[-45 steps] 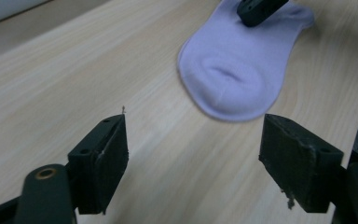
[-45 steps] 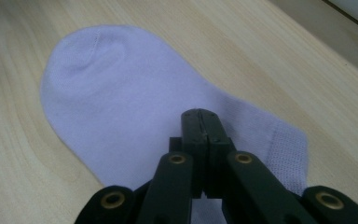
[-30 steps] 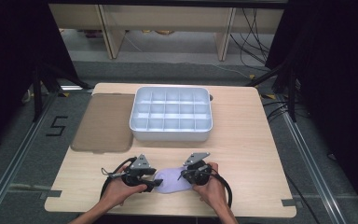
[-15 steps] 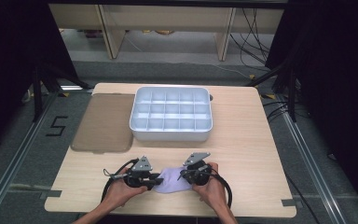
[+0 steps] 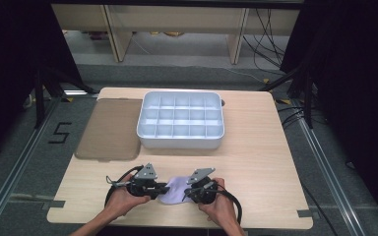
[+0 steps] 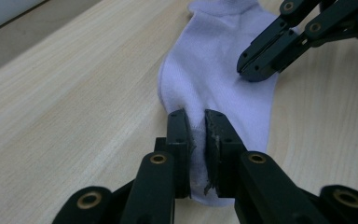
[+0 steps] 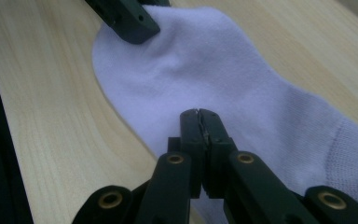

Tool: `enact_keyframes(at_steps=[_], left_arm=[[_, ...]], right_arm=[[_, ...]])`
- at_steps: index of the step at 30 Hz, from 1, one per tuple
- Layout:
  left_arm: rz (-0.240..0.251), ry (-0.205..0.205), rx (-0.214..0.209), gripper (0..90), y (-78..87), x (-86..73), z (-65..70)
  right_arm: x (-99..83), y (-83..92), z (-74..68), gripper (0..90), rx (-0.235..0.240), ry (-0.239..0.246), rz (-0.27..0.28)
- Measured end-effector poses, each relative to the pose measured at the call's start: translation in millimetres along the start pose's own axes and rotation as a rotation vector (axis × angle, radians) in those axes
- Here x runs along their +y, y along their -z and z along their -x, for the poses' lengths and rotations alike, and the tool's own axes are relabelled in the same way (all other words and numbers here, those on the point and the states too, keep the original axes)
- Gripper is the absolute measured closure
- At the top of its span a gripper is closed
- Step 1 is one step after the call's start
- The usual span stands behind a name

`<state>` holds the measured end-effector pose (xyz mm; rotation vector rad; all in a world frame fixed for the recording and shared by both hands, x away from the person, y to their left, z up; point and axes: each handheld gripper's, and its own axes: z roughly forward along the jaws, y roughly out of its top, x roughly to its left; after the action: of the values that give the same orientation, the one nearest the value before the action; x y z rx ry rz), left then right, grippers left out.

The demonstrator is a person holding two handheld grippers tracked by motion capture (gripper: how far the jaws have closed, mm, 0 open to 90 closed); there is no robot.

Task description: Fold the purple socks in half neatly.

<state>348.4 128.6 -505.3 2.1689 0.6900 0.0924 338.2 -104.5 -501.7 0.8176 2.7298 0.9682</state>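
Observation:
A pale white sock lies flat on the wooden table near its front edge, between my two grippers. My left gripper sits at the sock's left end. In the left gripper view its jaws have just been closing and pinch a fold of the sock. My right gripper sits at the sock's right side. The right gripper view has its jaws pressed together on the sock's near edge. Each gripper view also catches the other gripper's tip resting on the fabric.
A white tray divided into several compartments stands in the middle of the table. A flat brown lid lies to its left. The table's front edge runs just below both hands.
The left gripper's jaws have closed onto the sock's left end. Both hands have stayed where they were, and the sock has not shifted.

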Motion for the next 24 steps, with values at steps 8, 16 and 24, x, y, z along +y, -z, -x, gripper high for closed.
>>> enact_keyframes(at_steps=[8, 16, 24], left_arm=[[0.019, 0.020, -0.009, 80.1, 17.5, -0.1, -1.3], [0.036, 0.045, -0.030, 80.4, 35.3, -3.3, -3.3], [0.021, 0.071, -0.037, 80.4, 38.3, -2.9, -5.3]], right_arm=[[5.7, -4.5, -11.2, 90.0, 0.013, 0.012, 0.000], [16.5, -16.6, -26.1, 90.0, 0.059, 0.037, 0.005], [30.6, -9.0, -7.3, 90.0, 0.006, 0.034, 0.058]])
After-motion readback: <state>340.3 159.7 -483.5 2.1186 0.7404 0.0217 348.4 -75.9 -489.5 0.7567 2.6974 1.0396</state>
